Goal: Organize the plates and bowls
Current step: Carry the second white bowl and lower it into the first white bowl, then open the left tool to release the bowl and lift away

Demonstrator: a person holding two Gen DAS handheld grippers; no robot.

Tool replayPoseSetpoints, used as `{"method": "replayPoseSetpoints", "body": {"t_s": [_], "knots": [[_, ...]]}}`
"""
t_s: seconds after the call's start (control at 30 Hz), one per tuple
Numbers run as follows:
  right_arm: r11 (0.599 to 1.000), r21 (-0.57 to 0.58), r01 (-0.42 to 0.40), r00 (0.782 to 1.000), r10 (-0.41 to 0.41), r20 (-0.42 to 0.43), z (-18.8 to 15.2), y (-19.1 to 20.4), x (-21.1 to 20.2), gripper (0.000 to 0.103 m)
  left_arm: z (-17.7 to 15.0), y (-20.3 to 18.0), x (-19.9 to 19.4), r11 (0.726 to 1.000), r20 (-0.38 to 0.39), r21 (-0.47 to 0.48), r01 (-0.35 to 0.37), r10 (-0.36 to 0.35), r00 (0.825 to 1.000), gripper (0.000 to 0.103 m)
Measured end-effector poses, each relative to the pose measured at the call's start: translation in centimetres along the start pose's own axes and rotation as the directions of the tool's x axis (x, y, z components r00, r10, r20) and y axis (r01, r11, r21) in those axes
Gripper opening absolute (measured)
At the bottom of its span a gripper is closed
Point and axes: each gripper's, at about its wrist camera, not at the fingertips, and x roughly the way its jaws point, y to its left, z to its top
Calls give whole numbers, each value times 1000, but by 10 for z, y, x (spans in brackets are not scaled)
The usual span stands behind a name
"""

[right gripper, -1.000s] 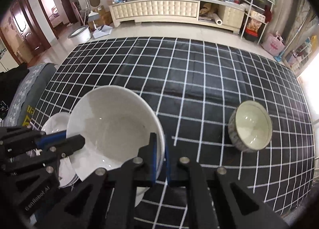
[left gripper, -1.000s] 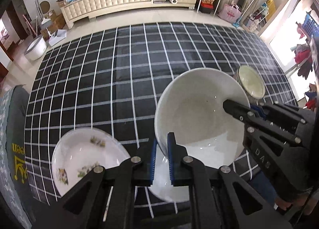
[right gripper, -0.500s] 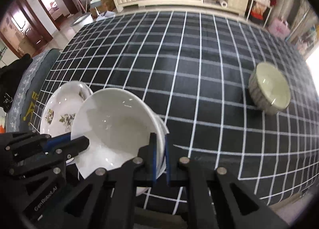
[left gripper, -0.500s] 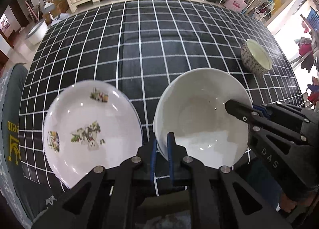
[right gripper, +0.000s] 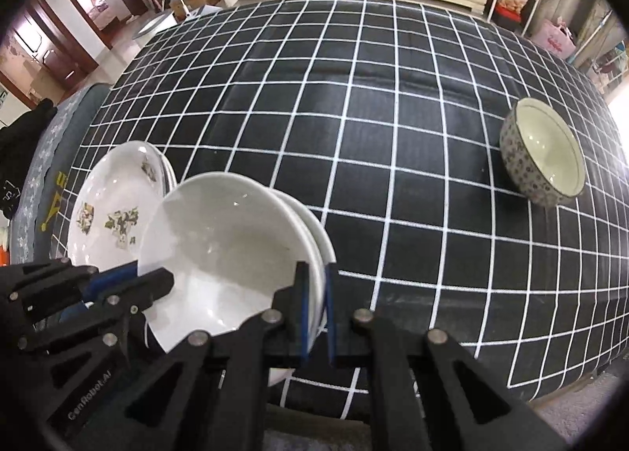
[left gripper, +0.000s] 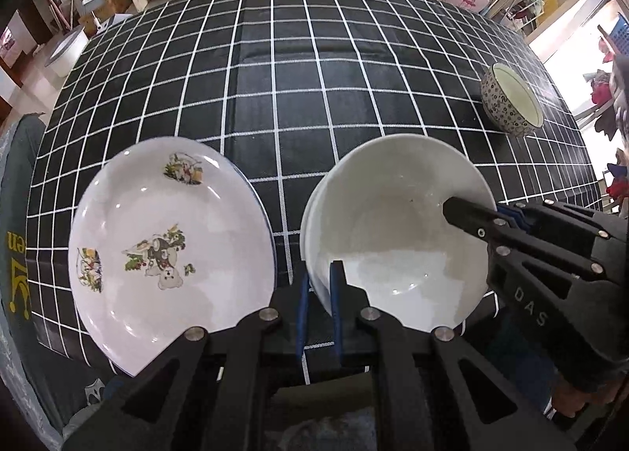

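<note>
From the left wrist camera, the left gripper (left gripper: 317, 286) is clenched on the near-left rim of the white bowl (left gripper: 397, 231), its blue pads pinching the wall at about 6 o'clock in the frame. The right gripper (left gripper: 471, 211) reaches in from 3 o'clock and grips the opposite rim. A second white rim shows just under the bowl's left edge, so it seems to sit in or over another bowl, though contact cannot be judged here. The decorated plate (left gripper: 173, 250) lies just beside it at 9 o'clock on the checked tablecloth (left gripper: 314, 89). The patterned bowl (left gripper: 511, 105) stands well apart at 2 o'clock.

From the right wrist camera, the right gripper (right gripper: 315, 305) is clamped on the white bowl's (right gripper: 228, 250) rim at 6 o'clock. The left gripper (right gripper: 133, 280) holds the far rim at 8 o'clock. The decorated plate (right gripper: 114, 203) lies behind at 9 o'clock, and the patterned bowl (right gripper: 544, 154) at 3 o'clock.
</note>
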Motion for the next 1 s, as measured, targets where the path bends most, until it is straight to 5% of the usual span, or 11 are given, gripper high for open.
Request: {"method": "replayPoseSetpoints", "body": {"t_s": [0.43,0.53,0.83,1.0], "knots": [[1000,-18,-4,1000,3,-20,0,5,5,11,0,11,-4,1000,32,-29,6,-5,999,9],[999,-40,14,1000,-14,-10,-2,8,1,13,0,11,-16,1000,79,-18,4,-2,997,19],[998,-25,49,983,-44,176,-1,5,-57,47,-1,9,-64,999,241,23,26,-31,970,33],[994,-38,102,935,-83,345,-5,7,-111,72,-5,0,-111,997,403,74,10,-39,915,56]]}}
